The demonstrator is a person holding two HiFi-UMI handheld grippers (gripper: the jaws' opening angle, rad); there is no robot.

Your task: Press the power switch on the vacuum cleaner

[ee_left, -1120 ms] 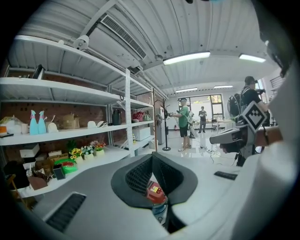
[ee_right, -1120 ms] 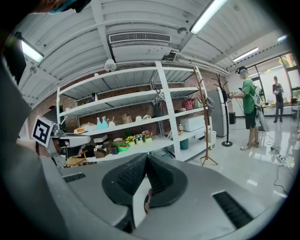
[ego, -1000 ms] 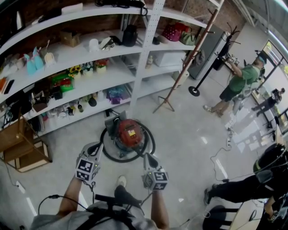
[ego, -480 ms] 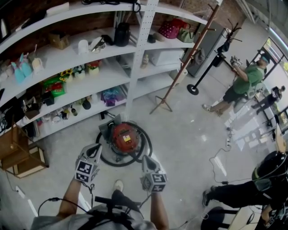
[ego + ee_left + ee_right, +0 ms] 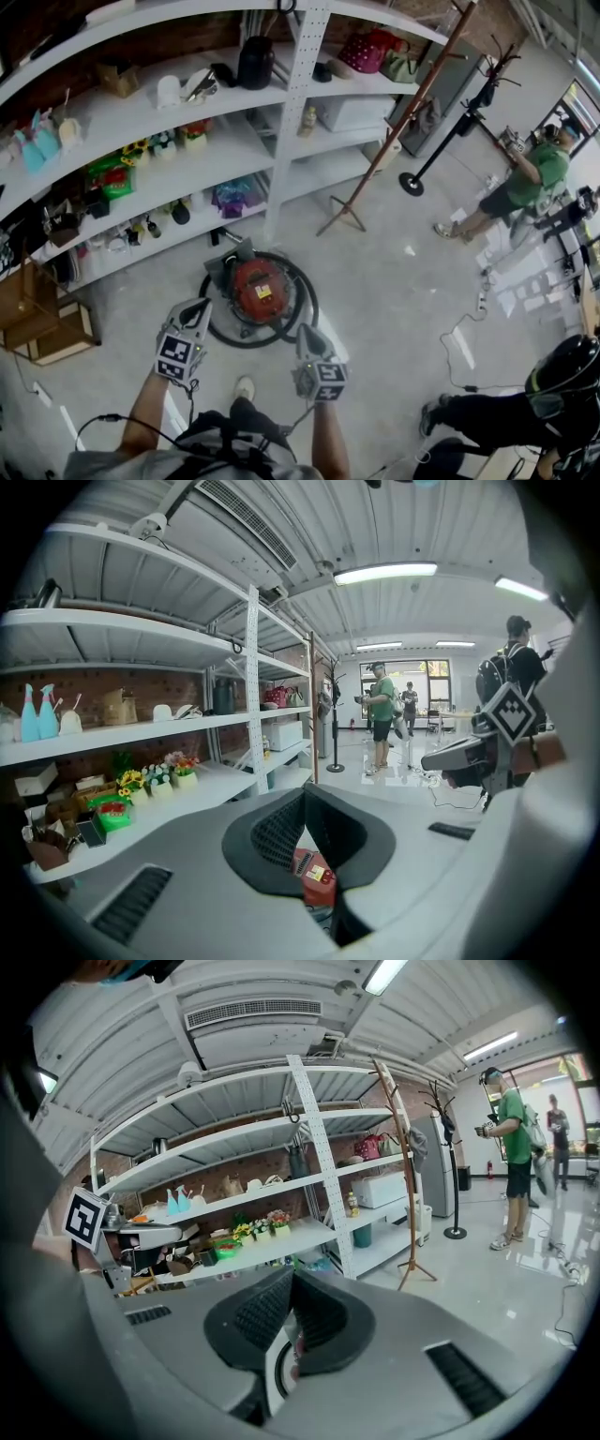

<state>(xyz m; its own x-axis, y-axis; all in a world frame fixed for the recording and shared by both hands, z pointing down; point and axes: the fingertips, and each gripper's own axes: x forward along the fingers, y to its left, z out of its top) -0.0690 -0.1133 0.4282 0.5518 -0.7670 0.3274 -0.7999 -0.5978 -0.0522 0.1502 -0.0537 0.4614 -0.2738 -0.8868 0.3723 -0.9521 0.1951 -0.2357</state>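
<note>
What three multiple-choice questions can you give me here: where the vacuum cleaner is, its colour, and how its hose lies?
1. The vacuum cleaner stands: A on a shelf; B on the floor before the shelves; C on a table.
2. Its body is: A blue; B yellow; C red.
3. Its black hose: A lies coiled round it; B hangs from a shelf; C lies stretched out straight.
B, it sits on bare floor; C, its top is red; A, the hose rings it.
</note>
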